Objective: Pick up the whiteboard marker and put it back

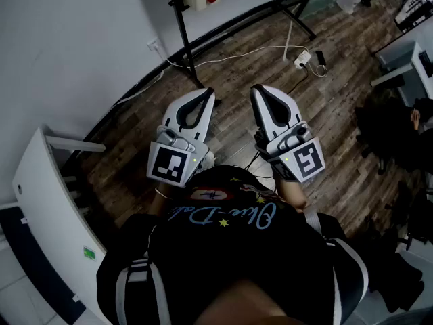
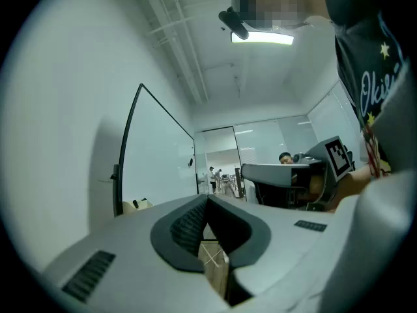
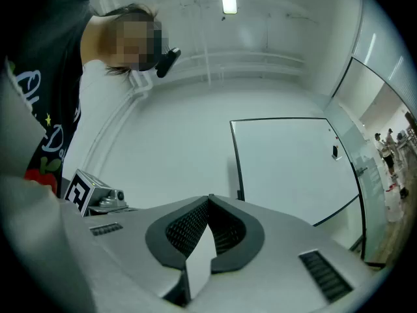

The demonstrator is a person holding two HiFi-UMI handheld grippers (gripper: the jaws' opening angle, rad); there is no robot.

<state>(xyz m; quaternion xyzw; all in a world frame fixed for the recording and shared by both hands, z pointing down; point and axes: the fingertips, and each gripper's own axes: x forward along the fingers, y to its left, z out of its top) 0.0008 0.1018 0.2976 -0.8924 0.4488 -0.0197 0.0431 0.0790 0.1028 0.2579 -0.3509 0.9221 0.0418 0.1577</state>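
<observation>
You are holding the left gripper and the right gripper side by side in front of you, both with jaws pressed together on nothing. They are pointing over the wooden floor toward the whiteboard. The marker is showing clearly in no view, so I cannot tell its look or place

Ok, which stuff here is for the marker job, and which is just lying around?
For the job: left tool, right tool, both shut and empty; whiteboard. No marker shows.
Just lying about: power strip, white cable.
</observation>
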